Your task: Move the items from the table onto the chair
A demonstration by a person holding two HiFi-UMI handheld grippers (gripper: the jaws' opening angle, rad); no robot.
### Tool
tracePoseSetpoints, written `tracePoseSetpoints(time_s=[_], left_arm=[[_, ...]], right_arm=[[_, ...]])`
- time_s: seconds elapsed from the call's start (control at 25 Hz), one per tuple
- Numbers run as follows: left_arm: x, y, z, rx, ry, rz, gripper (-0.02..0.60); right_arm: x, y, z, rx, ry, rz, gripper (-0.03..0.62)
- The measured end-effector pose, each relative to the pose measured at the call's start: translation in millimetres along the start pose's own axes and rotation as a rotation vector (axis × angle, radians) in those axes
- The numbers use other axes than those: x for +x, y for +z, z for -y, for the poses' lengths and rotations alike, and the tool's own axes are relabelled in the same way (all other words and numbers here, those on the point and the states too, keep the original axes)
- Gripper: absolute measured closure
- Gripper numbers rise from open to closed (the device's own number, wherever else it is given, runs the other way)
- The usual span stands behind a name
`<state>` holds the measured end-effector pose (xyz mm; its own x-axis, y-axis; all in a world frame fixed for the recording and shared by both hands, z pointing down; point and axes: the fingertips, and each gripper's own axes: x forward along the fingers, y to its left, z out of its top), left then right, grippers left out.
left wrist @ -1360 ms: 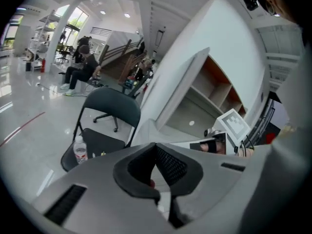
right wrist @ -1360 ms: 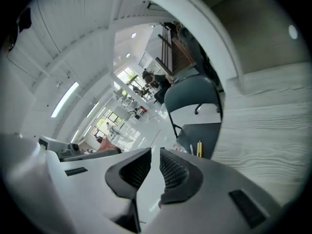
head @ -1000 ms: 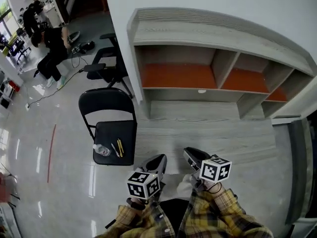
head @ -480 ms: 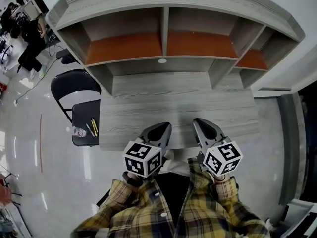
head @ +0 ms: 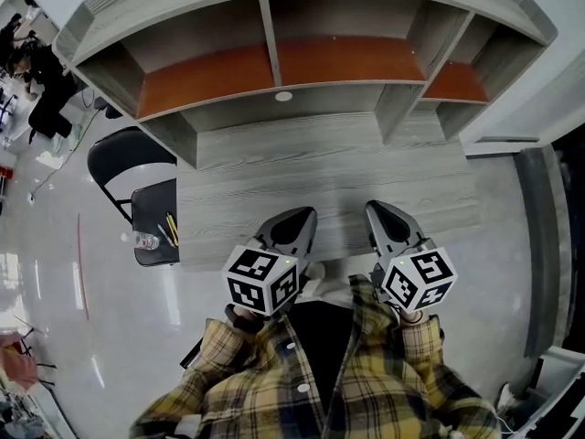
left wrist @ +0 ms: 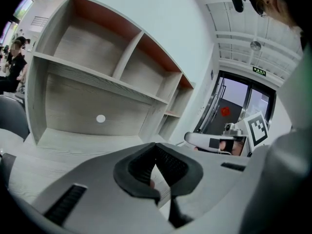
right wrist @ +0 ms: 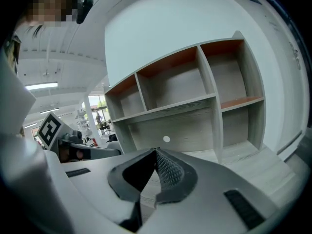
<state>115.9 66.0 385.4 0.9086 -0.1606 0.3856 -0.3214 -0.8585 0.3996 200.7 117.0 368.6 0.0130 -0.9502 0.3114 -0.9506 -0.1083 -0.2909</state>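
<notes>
The black folding chair point(head: 151, 210) stands left of the table, with a small clear bottle point(head: 144, 241) and yellow pens point(head: 170, 230) on its seat. The grey wooden table point(head: 320, 176) shows no loose items. My left gripper point(head: 297, 218) hovers over the table's front edge, shut and empty; in its own view the jaws point(left wrist: 156, 147) meet with nothing between them. My right gripper point(head: 380, 212) hangs beside it; its jaws point(right wrist: 156, 152) have just been closing on nothing and are shut.
A shelf unit point(head: 274, 62) with orange-lined compartments rises at the table's back. A white round cap point(head: 283, 96) sits on its rear panel. People point(head: 46, 90) and office chairs are far off at the upper left. Glossy floor point(head: 55, 273) lies left of the chair.
The head view has swung from the chair to the table, so the chair now sits at the far left. Both grippers have moved from beside the chair to over the table's front edge.
</notes>
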Motion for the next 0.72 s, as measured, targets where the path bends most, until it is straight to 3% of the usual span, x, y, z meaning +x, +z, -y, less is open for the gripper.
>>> tracePoseSetpoints(time_s=[0.72], left_arm=[[2, 4, -10, -0.016, 0.027, 0.007, 0.577]], right_arm=[[12, -7, 2, -0.005, 0.034, -0.041, 0.577]])
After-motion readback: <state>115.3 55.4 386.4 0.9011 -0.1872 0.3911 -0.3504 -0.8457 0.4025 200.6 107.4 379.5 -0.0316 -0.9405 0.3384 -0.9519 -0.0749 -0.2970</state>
